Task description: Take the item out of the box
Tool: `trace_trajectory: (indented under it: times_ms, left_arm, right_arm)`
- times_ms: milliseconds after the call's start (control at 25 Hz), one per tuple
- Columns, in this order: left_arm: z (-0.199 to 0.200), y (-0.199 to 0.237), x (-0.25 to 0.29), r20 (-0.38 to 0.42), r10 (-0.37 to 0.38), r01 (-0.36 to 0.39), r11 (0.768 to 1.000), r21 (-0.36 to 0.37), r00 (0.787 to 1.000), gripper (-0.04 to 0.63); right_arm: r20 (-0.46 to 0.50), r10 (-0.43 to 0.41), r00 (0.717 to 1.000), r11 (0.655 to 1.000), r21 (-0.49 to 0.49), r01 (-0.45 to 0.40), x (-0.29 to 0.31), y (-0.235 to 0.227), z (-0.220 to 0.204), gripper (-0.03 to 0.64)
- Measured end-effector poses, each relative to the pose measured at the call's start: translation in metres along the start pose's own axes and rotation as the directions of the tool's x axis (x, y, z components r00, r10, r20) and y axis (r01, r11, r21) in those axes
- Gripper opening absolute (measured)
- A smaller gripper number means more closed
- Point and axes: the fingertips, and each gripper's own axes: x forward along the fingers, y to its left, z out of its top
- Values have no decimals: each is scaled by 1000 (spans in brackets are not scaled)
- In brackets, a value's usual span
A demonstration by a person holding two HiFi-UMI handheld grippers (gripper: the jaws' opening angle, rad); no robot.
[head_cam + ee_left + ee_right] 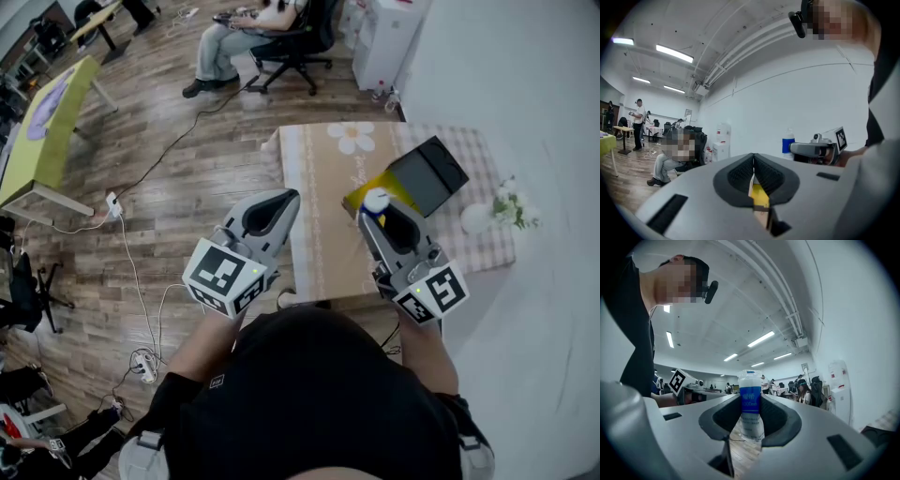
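Observation:
A clear water bottle (376,200) with a white cap and blue label stands upright between the jaws of my right gripper (382,214), lifted just above the near end of the box. The box (386,181) is yellow with a dark lid (428,174) flipped open, on the table's right half. In the right gripper view the pads press both sides of the bottle (751,401). My left gripper (284,199) hovers at the table's left edge, its jaws shut and empty, tips touching (753,159). From the left gripper view the bottle (788,142) shows off to the right.
The table (323,206) wears a tan cloth with a daisy print and checked right part. A white vase of flowers (476,218) stands at its right edge by the wall. A seated person (234,37) is beyond; cables cross the wooden floor at left.

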Motion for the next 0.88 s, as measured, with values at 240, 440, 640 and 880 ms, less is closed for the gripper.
trace_trajectory:
  times_ms: [240,440,640,880]
  left_arm:
    - [-4,-4,2,-8,-17,17,1000,-12,1000,14]
    - [-5,-3,2,-10,-21,21,1000,-14,1000,14]
    - [-5,-1,3,-11,-26,26,1000,-17,1000,14]
    - [-1,2,3,-5,-28,28,999,-20,1000,14]
  right_arm:
    - [-5,24,1000,999,-25,-24,-1,6,1,132]
    - [-10,25,1000,999,-30,-25,1,6,0,132]
    - [-9,20,1000,999,-25,-21,2,3,1,132]
    - [-4,19,1000,999,-35,-19,5,3,6,132]
